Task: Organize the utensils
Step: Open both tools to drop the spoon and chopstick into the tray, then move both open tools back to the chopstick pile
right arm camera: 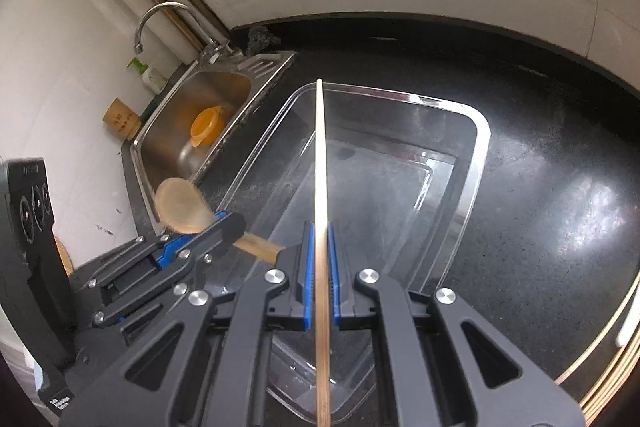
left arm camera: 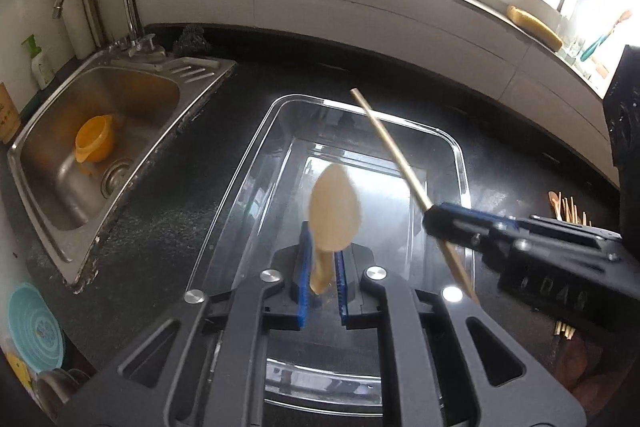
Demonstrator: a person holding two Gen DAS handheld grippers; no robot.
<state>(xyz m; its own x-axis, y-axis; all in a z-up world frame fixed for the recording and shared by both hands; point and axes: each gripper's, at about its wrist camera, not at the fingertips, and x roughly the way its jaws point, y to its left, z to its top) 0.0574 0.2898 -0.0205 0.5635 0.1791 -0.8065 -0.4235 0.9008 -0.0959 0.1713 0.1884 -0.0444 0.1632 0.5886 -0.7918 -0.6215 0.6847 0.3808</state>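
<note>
Closest to us, the left tongs (left arm camera: 322, 279) pinch the wooden spoon (left arm camera: 334, 201) by its handle, bowl pointing forward and up, above the near half of the clear plastic bin (left arm camera: 460, 155). The right tongs (right arm camera: 320, 267) are pressed together on a single chopstick (right arm camera: 321, 155), gripped around its middle, so a long length runs out ahead over the bin and another length trails back under the camera.

We judge the chopstick the likelier thing to slip: it is thin and smooth, and it could pivot between the pads or fall across the bin's rim rather than inside. The spoon is held low on a short handle, so its heavy bowl could tip it. The two sets of tongs sit just beside each other over the bin, and in the left view the chopstick crosses close to the spoon; they could knock together if both descend at once.

Farther off, beyond the right tongs, more wooden utensils (left arm camera: 568, 209) lie on the black bench (left arm camera: 160, 219), mostly hidden by the tongs, so we cannot count them. The bin's transparent walls and glare make its floor hard to read. The sink (left arm camera: 60, 247) lies left of the bin.
</note>
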